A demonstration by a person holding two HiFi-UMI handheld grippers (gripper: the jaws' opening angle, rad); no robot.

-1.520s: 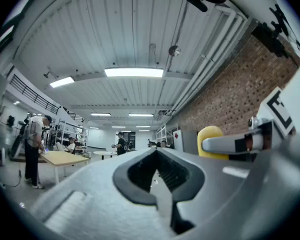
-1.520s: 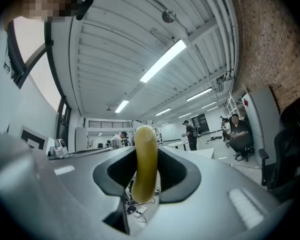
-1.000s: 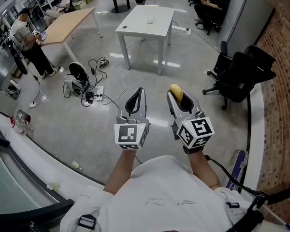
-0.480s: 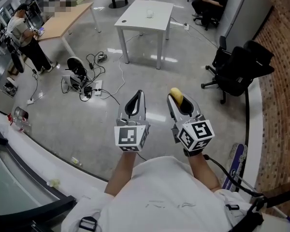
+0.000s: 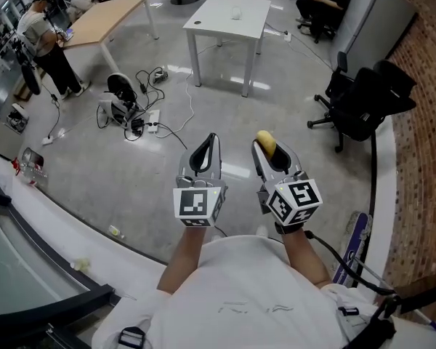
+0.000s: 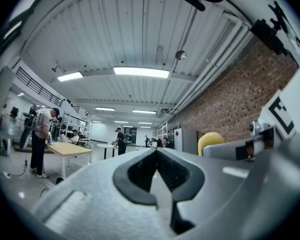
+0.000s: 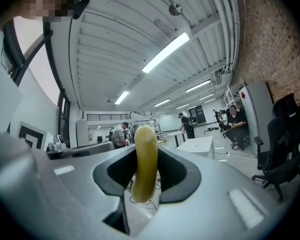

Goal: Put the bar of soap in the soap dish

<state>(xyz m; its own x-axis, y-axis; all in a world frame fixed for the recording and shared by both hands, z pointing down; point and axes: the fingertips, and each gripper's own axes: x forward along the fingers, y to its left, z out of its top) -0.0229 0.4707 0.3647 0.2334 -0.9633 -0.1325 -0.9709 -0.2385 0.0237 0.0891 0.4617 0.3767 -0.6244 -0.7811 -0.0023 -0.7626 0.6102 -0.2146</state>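
A yellow bar of soap (image 5: 265, 142) stands on edge between the jaws of my right gripper (image 5: 269, 148), which is shut on it. In the right gripper view the soap (image 7: 144, 164) fills the gap between the pads. My left gripper (image 5: 209, 139) is held beside it at the same height, its jaws shut on nothing, the tips meeting (image 6: 157, 151). From the left gripper view the soap (image 6: 210, 140) shows to the right. Both grippers point out over the floor. A small white thing (image 5: 237, 11) lies on the far white table (image 5: 221, 24); what it is I cannot tell.
A wooden table (image 5: 105, 17) and a standing person (image 5: 47, 49) are at the far left. Cables and a device (image 5: 127, 111) lie on the floor. Black office chairs (image 5: 367, 100) stand at the right by a brick wall. A white ledge (image 5: 58, 231) runs at the lower left.
Both grippers keep their place in the head view, the soap still gripped. The room behind them has shifted: the white table sits a little higher and further right.
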